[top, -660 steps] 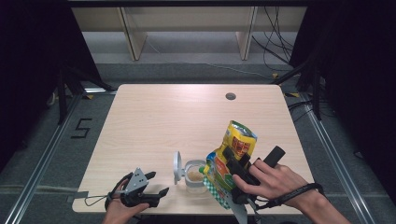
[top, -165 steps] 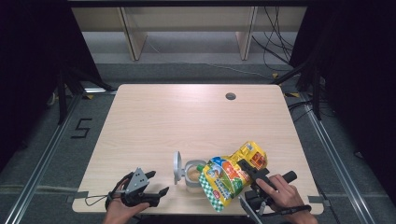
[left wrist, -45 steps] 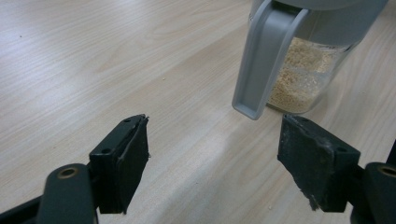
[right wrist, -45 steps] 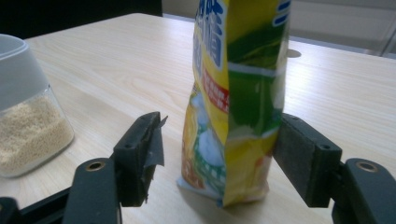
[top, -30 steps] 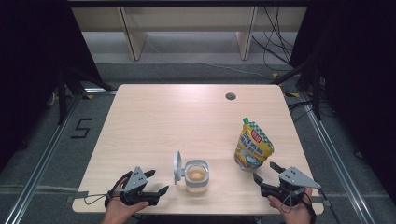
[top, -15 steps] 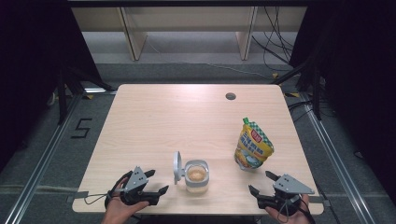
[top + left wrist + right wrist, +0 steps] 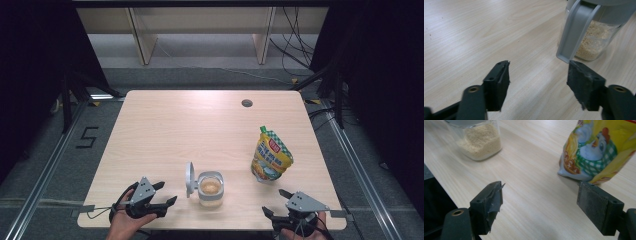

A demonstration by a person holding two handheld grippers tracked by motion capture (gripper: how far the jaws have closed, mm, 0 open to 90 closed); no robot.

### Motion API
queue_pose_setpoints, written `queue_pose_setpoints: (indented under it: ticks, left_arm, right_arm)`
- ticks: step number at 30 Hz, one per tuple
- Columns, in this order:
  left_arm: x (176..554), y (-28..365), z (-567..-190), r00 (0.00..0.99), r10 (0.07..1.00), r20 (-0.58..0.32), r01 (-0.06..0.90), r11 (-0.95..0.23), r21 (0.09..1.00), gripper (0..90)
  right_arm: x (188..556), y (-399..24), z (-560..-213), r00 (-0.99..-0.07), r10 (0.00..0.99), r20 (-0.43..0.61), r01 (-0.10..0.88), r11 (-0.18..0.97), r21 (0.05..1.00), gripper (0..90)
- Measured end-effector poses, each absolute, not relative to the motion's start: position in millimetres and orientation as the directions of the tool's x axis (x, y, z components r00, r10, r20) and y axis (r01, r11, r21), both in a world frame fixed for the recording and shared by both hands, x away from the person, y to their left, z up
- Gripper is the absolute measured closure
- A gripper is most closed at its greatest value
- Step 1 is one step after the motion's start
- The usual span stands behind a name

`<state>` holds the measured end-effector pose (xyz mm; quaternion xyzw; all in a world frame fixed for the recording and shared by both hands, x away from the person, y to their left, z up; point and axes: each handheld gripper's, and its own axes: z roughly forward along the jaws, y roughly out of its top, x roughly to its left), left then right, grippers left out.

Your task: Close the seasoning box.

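table point(image 7: 165, 130) | floor mark "5" point(image 7: 89, 137) | pouch point(image 7: 270, 159): chicken picture, text unreadable

I'm seeing a matt, pale wood-grain table point(image 7: 165, 130), a clear glossy jar point(image 7: 210, 188) with a grey plastic lid point(image 7: 576, 30), and a shiny printed pouch point(image 7: 270, 160).
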<state>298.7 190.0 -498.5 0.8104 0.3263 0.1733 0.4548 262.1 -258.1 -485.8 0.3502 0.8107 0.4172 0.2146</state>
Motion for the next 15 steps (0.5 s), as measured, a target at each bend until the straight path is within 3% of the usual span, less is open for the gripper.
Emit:
queue_pose_setpoints:
  ticks: [5,6,9,15]
  left_arm:
    - [295,191,-496,0.757,0.653,-0.027,0.335,-0.353,0.874,67.8]
    - [294,191,-494,0.769,0.636,-0.06,0.334,-0.32,0.886,72.5]
    - [294,191,-490,0.772,0.635,-0.041,0.314,-0.323,0.893,84.8]
    - [288,184,-480,0.79,0.613,-0.036,0.296,-0.327,0.897,89.2]
  right_arm:
    - [259,-253,-486,-0.664,0.747,-0.034,0.407,0.399,0.822,23.1]
    - [260,-254,-486,-0.664,0.746,-0.051,0.401,0.413,0.818,23.3]
    - [261,-254,-485,-0.671,0.738,-0.077,0.371,0.423,0.826,23.4]
    - [262,-255,-486,-0.679,0.733,-0.047,0.388,0.412,0.824,23.7]
